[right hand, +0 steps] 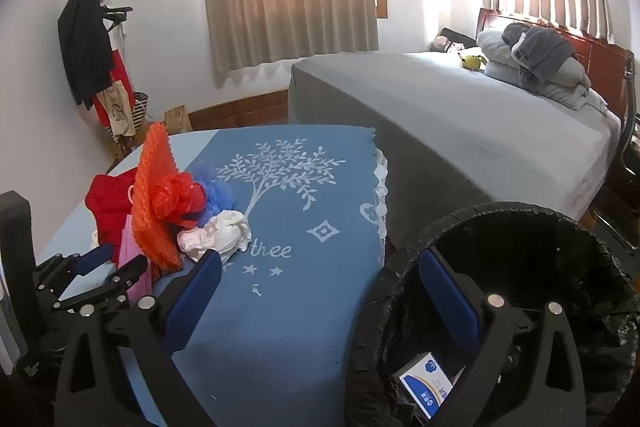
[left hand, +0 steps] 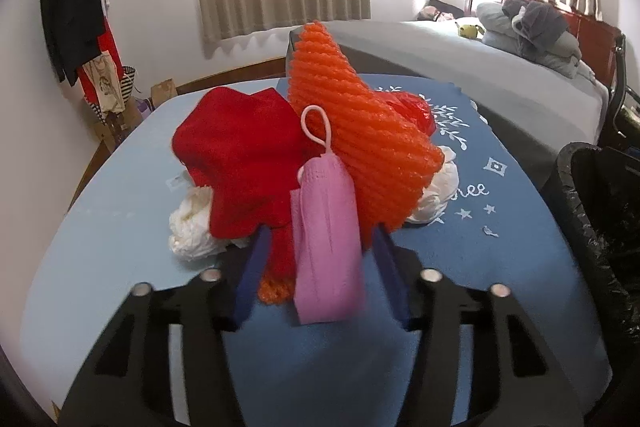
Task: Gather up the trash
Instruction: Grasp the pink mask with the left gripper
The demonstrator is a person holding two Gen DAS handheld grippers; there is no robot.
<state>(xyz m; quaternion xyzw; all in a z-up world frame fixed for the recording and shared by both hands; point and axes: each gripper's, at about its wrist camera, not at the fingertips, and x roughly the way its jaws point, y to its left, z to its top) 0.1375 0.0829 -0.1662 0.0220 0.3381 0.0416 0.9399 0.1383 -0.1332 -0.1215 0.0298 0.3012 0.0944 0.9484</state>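
My left gripper [left hand: 320, 259] sits low over the blue surface [left hand: 120, 227] with its jaws part-open around the near end of a pink face mask [left hand: 326, 239]. The right pad [left hand: 390, 267] seems just clear of the mask, so I judge nothing is gripped yet; the left pad's contact I cannot tell.

The mask leans against a heap at the surface's middle: orange foam netting [left hand: 360, 131], a red cloth [left hand: 240, 163], a crumpled red plastic bag [left hand: 416, 111] and white tissue wads [left hand: 192, 227].

All of it looks light, soft and squashy, not fragile. I expect the mask to fold flat under the pads, so I would pinch its pleated body, not the thin ear loop [left hand: 316, 125], which could slip out. The netting may snag and drag along.

My right gripper [right hand: 320, 291] is wide open and empty, hovering between the surface's edge and the black-lined bin [right hand: 560, 247], which holds a small box [right hand: 426, 387].
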